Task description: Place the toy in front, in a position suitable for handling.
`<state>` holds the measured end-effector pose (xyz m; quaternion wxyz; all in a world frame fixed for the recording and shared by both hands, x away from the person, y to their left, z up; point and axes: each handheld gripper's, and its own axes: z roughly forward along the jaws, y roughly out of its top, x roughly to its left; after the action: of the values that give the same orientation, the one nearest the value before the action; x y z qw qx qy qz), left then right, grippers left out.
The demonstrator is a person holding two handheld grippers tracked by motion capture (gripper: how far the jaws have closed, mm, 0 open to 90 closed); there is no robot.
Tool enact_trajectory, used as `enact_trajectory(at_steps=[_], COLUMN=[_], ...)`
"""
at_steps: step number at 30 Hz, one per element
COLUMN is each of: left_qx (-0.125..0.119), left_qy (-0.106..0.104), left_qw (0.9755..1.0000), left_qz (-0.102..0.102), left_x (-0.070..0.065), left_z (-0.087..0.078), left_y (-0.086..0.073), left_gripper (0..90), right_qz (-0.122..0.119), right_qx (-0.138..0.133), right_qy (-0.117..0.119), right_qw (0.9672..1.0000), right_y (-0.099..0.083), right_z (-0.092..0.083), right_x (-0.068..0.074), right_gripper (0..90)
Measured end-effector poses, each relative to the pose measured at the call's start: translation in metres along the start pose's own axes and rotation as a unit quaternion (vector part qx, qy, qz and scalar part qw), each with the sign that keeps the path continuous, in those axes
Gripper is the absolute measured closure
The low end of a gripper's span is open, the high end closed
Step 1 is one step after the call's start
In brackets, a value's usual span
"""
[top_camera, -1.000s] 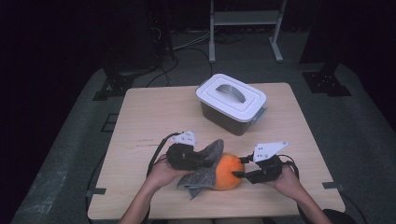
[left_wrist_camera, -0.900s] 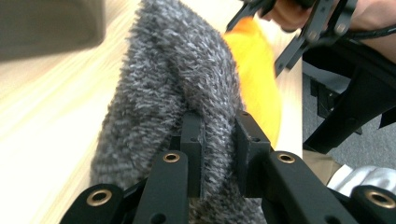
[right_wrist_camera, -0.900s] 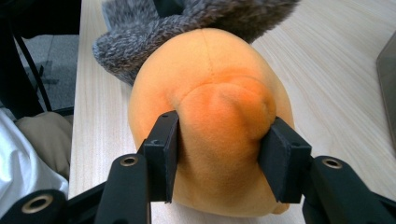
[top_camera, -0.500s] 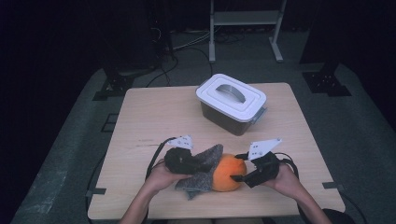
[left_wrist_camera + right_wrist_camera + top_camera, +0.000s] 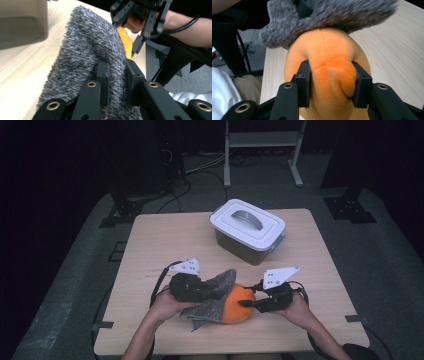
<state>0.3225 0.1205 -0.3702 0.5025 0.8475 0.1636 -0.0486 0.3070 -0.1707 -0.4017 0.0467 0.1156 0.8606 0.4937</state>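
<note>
From the high view, I have both tools on an orange plush toy point(image 5: 239, 304) at the near edge of the table point(image 5: 165, 240), its grey furry cover point(image 5: 216, 295) half peeled toward the left; a lidded box point(image 5: 247, 231) sits far behind.

In the left gripper view, my left gripper point(image 5: 117, 75) is clamped tight on a fold of the cover.

In the right gripper view, my right gripper point(image 5: 332, 83) has just been closing and now pinches a bulge of the toy; the cover is not yet off, I judge.

one orange plush toy point(image 5: 239, 303), one grey fuzzy cloth point(image 5: 212, 301) (draped over it), one lidded bin point(image 5: 248, 231)
</note>
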Motion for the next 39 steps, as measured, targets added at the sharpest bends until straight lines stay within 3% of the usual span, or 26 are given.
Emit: enact_trajectory(at_steps=[4,8,19,21,24,27,33,36,39], left_qx=[0.024,0.019,0.025,0.026,0.026,0.026,0.025,0.023,0.02], left_qy=[0.008,0.0,0.0,0.001,-0.003,-0.005,-0.01,-0.009,-0.016], left_qw=[0.9996,0.9994,0.9989,0.9989,0.999,0.9991,0.9992,0.9991,0.9989], left_qz=[-0.009,-0.028,-0.039,-0.038,-0.037,-0.035,-0.03,-0.035,-0.039], left_x=[0.006,0.013,0.016,0.015,0.015,0.014,0.012,0.011,0.014], left_z=[0.005,0.006,0.005,0.006,0.008,0.01,0.016,0.018,0.018], left_y=[-0.006,-0.019,-0.03,-0.03,-0.029,-0.028,-0.024,-0.025,-0.027], left_gripper=[76.1,76.2,75.6,75.6,75.6,75.6,75.7,75.7,75.7], right_qz=[-0.026,-0.02,0.036,0.037,0.045,0.04,0.018,0.0,-0.001], right_qx=[0.032,0.033,0.029,0.032,0.043,0.048,0.053,0.071,0.075], right_qy=[0.01,0.014,0.007,0.004,0.017,0.003,-0.004,-0.015,-0.024], right_qw=[0.9991,0.9992,0.9989,0.9988,0.9979,0.9981,0.9984,0.9974,0.9969], right_y=[-0.001,-0.005,-0.023,-0.021,-0.017,-0.012,-0.001,0.002,0.002], right_z=[0.012,0.012,-0.002,-0.002,-0.002,-0.005,0.002,0.01,0.015], right_x=[0.0,-0.004,-0.019,-0.017,-0.017,-0.013,-0.003,0.0,0.0], right_gripper=[55.7,54.2,50.9,46.0,31.1,28.3,22.9,23.6,38.8])
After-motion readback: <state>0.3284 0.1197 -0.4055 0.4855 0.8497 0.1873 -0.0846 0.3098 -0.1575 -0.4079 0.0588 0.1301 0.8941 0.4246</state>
